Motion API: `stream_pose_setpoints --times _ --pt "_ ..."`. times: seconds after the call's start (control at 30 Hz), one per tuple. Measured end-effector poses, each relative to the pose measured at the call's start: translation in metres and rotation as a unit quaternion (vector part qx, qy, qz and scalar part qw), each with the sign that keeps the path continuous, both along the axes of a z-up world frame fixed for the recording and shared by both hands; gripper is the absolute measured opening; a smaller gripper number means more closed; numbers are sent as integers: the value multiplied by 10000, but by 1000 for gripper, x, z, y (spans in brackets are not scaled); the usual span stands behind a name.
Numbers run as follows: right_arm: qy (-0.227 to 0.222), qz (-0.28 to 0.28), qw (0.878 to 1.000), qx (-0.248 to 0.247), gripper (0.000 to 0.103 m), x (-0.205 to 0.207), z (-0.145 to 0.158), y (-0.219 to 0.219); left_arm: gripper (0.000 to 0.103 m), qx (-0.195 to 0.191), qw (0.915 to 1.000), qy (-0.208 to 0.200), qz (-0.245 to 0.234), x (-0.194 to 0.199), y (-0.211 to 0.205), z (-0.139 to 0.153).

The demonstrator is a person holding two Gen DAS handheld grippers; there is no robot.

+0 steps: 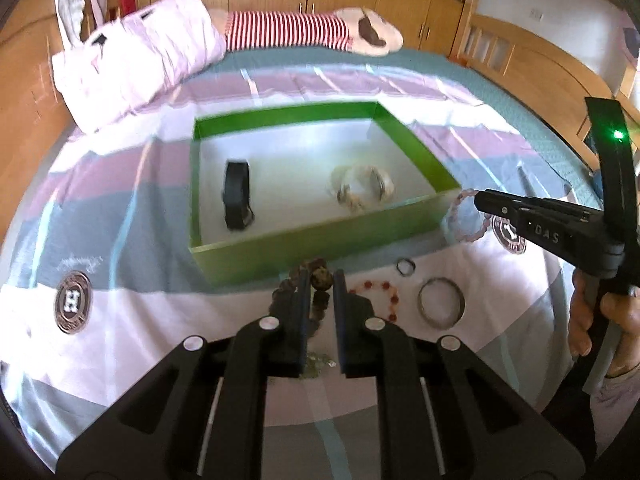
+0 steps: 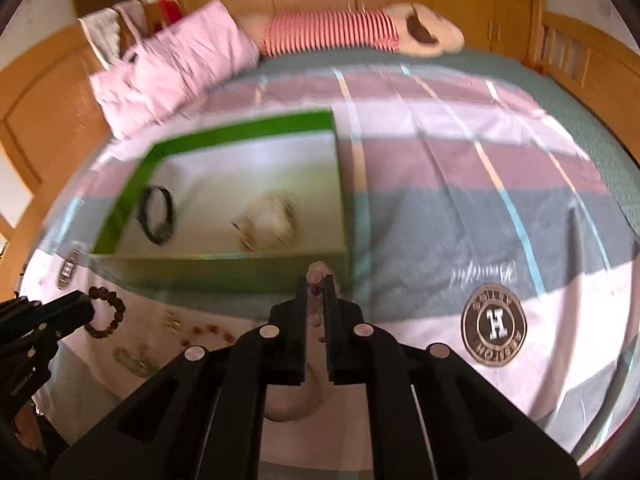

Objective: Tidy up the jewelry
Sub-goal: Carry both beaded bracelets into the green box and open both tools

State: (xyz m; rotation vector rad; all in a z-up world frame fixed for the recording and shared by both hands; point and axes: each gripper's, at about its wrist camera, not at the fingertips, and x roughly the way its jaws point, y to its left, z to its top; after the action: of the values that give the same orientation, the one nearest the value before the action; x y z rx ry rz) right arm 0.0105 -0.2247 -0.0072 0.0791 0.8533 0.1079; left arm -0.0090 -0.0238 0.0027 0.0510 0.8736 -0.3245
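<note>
My left gripper [image 1: 322, 277] is shut on a brown bead bracelet [image 1: 320, 280], which hangs above the bedspread just in front of the green box [image 1: 320, 236]. The right wrist view shows that same brown bracelet [image 2: 108, 312] dangling from the left gripper [image 2: 82, 307]. My right gripper [image 2: 317, 281] is shut on a pink bead bracelet [image 2: 318, 269] close to the box's near right corner [image 2: 340, 264]. In the left wrist view the pink bracelet [image 1: 464, 216] hangs from the right gripper [image 1: 480, 200]. A black band [image 1: 238, 196] and pale bangles [image 1: 362, 188] lie inside the box.
On the bedspread in front of the box lie a red bead bracelet [image 1: 376, 296], a small dark ring [image 1: 406, 267], a silver bangle [image 1: 441, 306] and a gold piece [image 1: 320, 360]. A pink pillow [image 1: 136, 64] and a striped plush toy [image 1: 288, 32] lie at the far side.
</note>
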Motion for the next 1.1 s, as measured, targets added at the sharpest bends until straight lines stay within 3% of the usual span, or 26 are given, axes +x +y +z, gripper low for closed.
stream_pose_setpoints --times 0.33,0.4,0.63,0.93,1.1 --pt "319 64 9995 -61 7 10 -16 6 11 179 9998 -72 89 -3 0 -5" --pt "387 88 9992 -58 7 11 -21 7 11 370 9991 -170 67 -6 -6 -6" --pt "360 165 9992 -67 7 9 -21 13 11 531 9980 -338 16 -10 -12 -6" --pt "-34 295 9994 179 7 5 -5 15 11 1020 9869 -1212 293 -19 -18 7" --pt "-52 344 9993 161 7 4 -5 18 11 1141 9837 -1341 352 -21 -17 11"
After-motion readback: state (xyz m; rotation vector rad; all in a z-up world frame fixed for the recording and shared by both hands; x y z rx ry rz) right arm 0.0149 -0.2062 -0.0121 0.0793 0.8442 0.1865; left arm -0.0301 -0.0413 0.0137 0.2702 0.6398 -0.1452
